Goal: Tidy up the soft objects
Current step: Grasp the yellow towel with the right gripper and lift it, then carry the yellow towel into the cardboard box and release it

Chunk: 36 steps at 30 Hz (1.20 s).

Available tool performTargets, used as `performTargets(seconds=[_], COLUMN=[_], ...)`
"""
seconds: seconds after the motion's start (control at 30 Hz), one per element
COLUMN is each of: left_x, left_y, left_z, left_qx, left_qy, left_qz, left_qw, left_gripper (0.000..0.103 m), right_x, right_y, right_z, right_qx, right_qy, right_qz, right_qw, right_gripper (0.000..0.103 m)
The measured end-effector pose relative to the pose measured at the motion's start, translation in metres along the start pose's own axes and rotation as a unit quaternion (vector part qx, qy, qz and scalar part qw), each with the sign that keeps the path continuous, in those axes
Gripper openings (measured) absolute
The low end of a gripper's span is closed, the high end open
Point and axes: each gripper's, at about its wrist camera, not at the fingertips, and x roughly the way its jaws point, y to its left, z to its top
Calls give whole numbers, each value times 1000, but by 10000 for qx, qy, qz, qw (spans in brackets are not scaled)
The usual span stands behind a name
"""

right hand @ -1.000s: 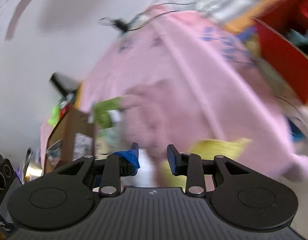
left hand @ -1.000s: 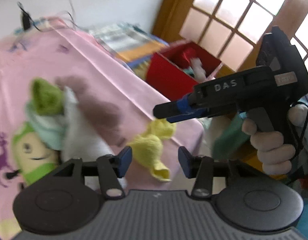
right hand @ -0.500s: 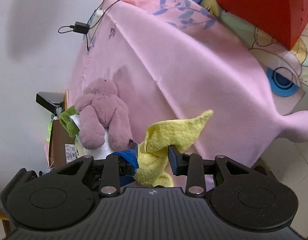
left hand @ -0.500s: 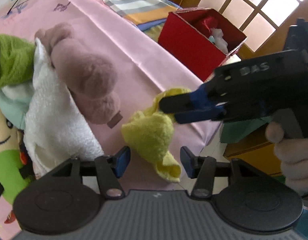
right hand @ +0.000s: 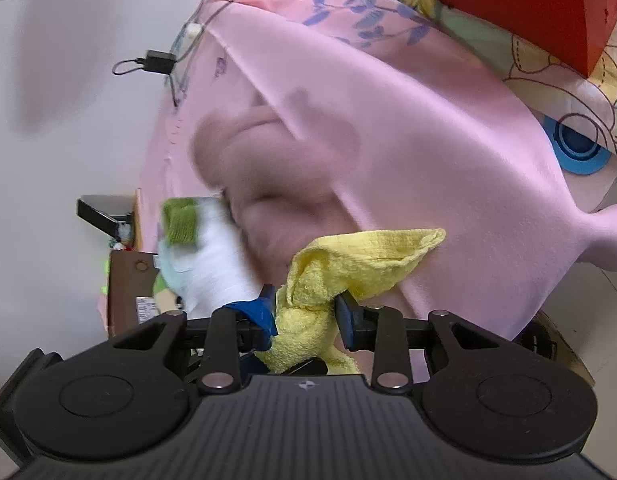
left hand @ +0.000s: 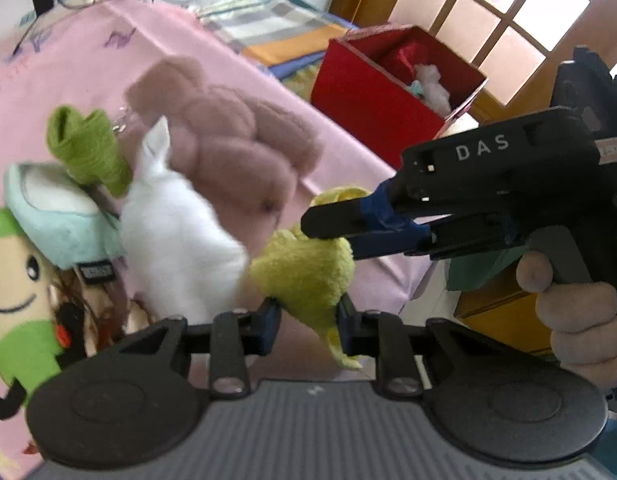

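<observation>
Left-wrist view takes in one pink sheet (left hand: 88, 80) spread over the bed, the biggest thing I see, with one red box (left hand: 372, 112) standing open beyond its far edge, something red and something white inside it. On the sheet I count one dusty-pink plush bear (left hand: 228, 148), one white cloth (left hand: 176, 240) against its near side, one pale blue pillow-like toy (left hand: 56, 216) with a dark tag whose print I cannot read, one cartoon plush (left hand: 16, 288) with a smiling face and green front at the left edge, and one rolled green cloth (left hand: 88, 148) above the blue toy. One yellow towel (left hand: 308, 268) hangs at the sheet's near edge, and both my grippers have it. My left gripper (left hand: 308, 316) has just been closing, and its two blue pads now pinch the towel's lower bunch. My right gripper (right hand: 304, 312) is clamped on the same towel, gathered folds squeezed between its pads while a flat corner spreads away over the sheet. In the left view that right gripper's narrow tips bite the towel's top, my hand (left hand: 576, 312) wrapped round its grip, and the white letters "DAS" (left hand: 482, 146) read plainly on its black body. In the right view one black charger (right hand: 160, 62) with trailing cables lies by the wall.
</observation>
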Motion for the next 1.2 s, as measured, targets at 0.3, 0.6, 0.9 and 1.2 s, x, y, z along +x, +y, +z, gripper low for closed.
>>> performTargets(seconds=[0.3,0.6,0.9,1.2], left_x=[-43,-129,-217,-265], left_y=[12,41,109,194], left_z=[5,16,1,-34], left_qx=[-129,-236,-683,-1135], left_qy=[-342,-1243,-2146,-2081], left_qz=[1,590,1395,1990], left_qw=[9993,9902,9643,9509], left_gripper=[24,60,46,46], right_x=[-15,-16,48,121], right_y=[30,121,206,286], right_z=[-4,6,-19,-58], right_qx=[-264,-1286,-2094,-2756], right_qy=[-123,-192,53,412], right_qz=[471,1180,1753,1754], right_qw=[9985,9845,9620,9442], right_gripper=[13,10,8,8])
